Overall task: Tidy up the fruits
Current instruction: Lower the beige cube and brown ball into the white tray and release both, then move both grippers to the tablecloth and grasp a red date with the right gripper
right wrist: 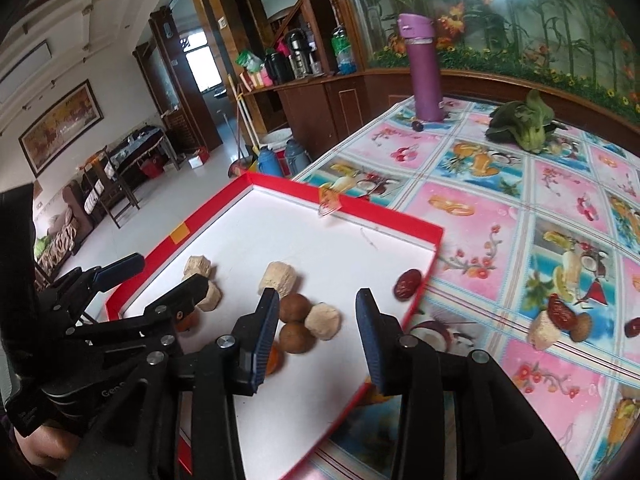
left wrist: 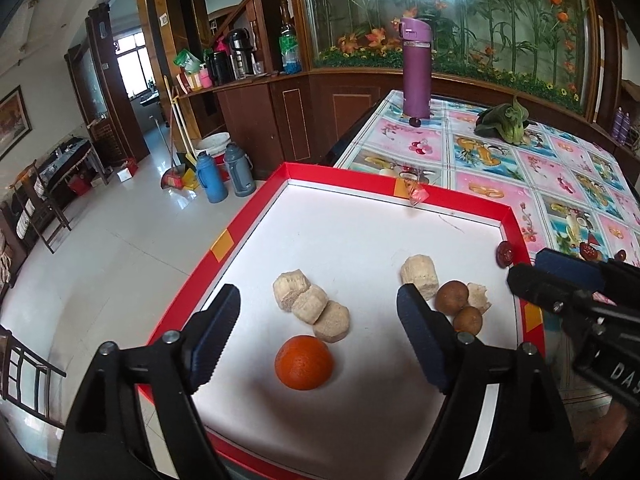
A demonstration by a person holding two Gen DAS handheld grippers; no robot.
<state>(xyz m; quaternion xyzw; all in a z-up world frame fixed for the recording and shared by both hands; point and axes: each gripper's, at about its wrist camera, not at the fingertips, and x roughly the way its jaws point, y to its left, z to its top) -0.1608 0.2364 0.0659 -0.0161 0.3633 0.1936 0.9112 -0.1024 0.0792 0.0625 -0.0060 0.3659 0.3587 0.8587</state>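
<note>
A red-rimmed tray [left wrist: 344, 178] [right wrist: 360, 208] with a white floor holds an orange [left wrist: 304, 362], several beige chunks [left wrist: 310, 304], two brown longans [left wrist: 451, 297] [right wrist: 295, 307] and a red date [right wrist: 408, 284] by its right rim. My left gripper [left wrist: 320, 294] is open just above the tray, its fingers either side of the orange and the chunks. My right gripper [right wrist: 318, 296] is open too, low over the longans and a beige chunk [right wrist: 323, 320]. The right gripper's left finger hides most of the orange [right wrist: 274, 360].
On the patterned tablecloth right of the tray lie two more dates [right wrist: 560, 312], a beige chunk [right wrist: 544, 336] and a longan [right wrist: 580, 330]. A purple bottle [left wrist: 416, 68] and a leafy green vegetable [left wrist: 504, 120] stand at the table's far side. A candy wrapper [left wrist: 416, 192] sits on the far rim.
</note>
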